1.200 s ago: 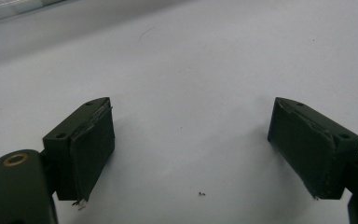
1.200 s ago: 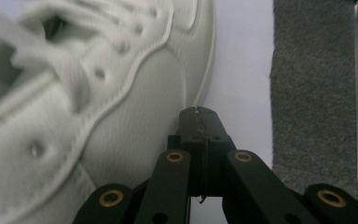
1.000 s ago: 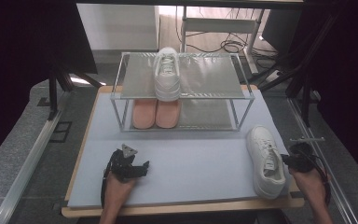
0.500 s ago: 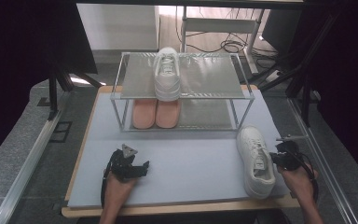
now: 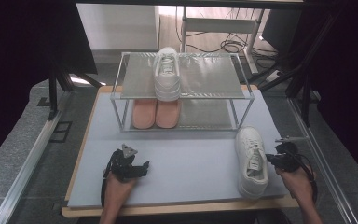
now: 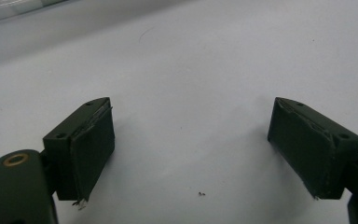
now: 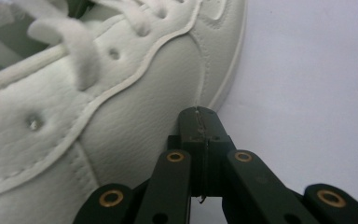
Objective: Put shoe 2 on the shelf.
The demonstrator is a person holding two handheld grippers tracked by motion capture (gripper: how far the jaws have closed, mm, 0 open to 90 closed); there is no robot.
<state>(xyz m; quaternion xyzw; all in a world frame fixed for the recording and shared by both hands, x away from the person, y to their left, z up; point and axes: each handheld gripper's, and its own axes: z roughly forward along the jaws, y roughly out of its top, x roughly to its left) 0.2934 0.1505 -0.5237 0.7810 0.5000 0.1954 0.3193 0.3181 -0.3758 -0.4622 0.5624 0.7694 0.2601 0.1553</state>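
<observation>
A white sneaker (image 5: 251,161) lies on the grey mat (image 5: 186,158) at the front right, toe toward the rack. My right gripper (image 5: 271,159) is at its right side, jaws shut with nothing between them. In the right gripper view the closed tips (image 7: 200,116) touch the sneaker's (image 7: 98,93) leather side near the sole. My left gripper (image 5: 142,167) rests at the front left of the mat. Its jaws stand wide open over the bare mat (image 6: 191,70), and its fingertips' midpoint (image 6: 191,149) has nothing in it.
A two-level metal rack (image 5: 214,77) stands at the back of the mat. Another white sneaker (image 5: 167,74) sits on its top shelf, and a pair of pink shoes (image 5: 156,113) on the lower one. Dark frame posts flank the table.
The right gripper moved left with the sneaker ahead of it, so the sneaker slid inward across the mat. The left gripper stayed put.
</observation>
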